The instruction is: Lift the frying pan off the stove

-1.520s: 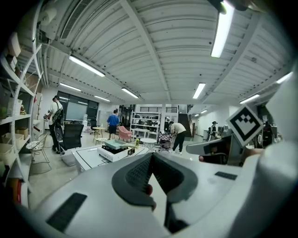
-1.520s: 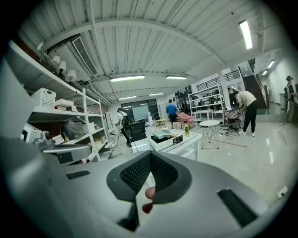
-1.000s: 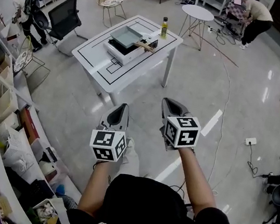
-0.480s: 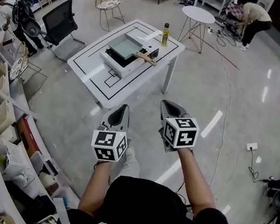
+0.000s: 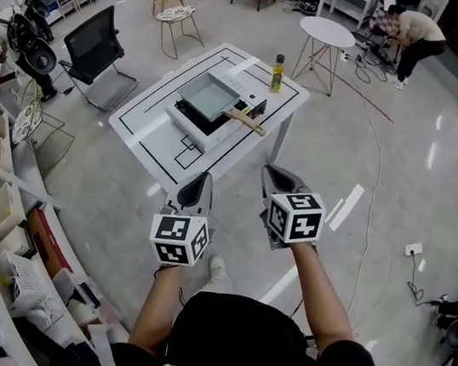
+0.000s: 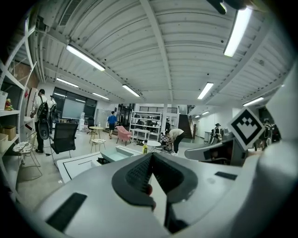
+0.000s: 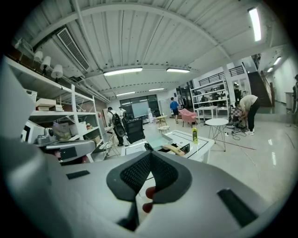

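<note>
Both claws are closed and hold nothing. In the left gripper view the left claw (image 6: 151, 155) has its two black ribbed pads meeting at a point. In the right gripper view the right claw (image 7: 151, 153) shows the same closed wedge. From the head view we see the left claw (image 5: 199, 184) and right claw (image 5: 280, 177) side by side over the glossy grey floor (image 5: 400, 188), well apart from the worktop (image 5: 148, 122). Each has a smooth grey shell and carries a cube printed with black and white squares.

The frying pan (image 5: 208, 95) sits on the stove (image 5: 205, 134), near the middle of the worktop. It is a shallow, square-cornered pan with a matt, pale grey-green inside. Its handle (image 5: 247, 120) is a straight bar of light wood. In the head view the pan's long axis runs from upper left to lower right, and the handle points lower right, towards our right claw's side. In the right gripper view the frying pan (image 7: 160, 141) lies ahead of the claw tip, its handle (image 7: 173, 149) angled towards us.

The stove is a low white box with a black top. Thin black lines mark the smooth white worktop. A bottle (image 5: 276, 73) of yellow liquid with a dark cap stands upright near the far corner, apart from the stove.
</note>
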A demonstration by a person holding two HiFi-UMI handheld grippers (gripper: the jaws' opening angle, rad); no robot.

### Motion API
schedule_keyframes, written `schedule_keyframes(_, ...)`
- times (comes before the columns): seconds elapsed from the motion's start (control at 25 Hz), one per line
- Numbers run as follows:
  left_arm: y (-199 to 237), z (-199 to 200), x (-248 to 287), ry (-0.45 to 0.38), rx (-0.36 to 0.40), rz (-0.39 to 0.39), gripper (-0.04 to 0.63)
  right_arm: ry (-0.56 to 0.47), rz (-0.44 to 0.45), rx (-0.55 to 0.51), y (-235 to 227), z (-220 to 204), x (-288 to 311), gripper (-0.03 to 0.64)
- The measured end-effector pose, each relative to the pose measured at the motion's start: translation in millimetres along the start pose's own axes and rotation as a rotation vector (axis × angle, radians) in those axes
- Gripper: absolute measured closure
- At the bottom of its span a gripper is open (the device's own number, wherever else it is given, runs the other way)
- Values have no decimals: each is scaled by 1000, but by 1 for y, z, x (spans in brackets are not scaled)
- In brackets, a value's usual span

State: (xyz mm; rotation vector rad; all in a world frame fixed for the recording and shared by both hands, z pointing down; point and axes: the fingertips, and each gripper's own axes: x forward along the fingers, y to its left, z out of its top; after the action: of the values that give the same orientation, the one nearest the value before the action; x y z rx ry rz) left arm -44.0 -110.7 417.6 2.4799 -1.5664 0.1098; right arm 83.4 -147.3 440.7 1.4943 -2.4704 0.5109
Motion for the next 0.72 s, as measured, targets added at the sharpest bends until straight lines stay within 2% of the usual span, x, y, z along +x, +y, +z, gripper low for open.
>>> schedule_keyframes(0.44, 82, 18, 57, 8, -26, -24, 584, 28, -27, -18, 5, 35, 92, 615)
schedule_keyframes(0.72, 117, 20, 88, 22, -31, -61, 584, 38, -67, -17, 2, 46, 133, 615)
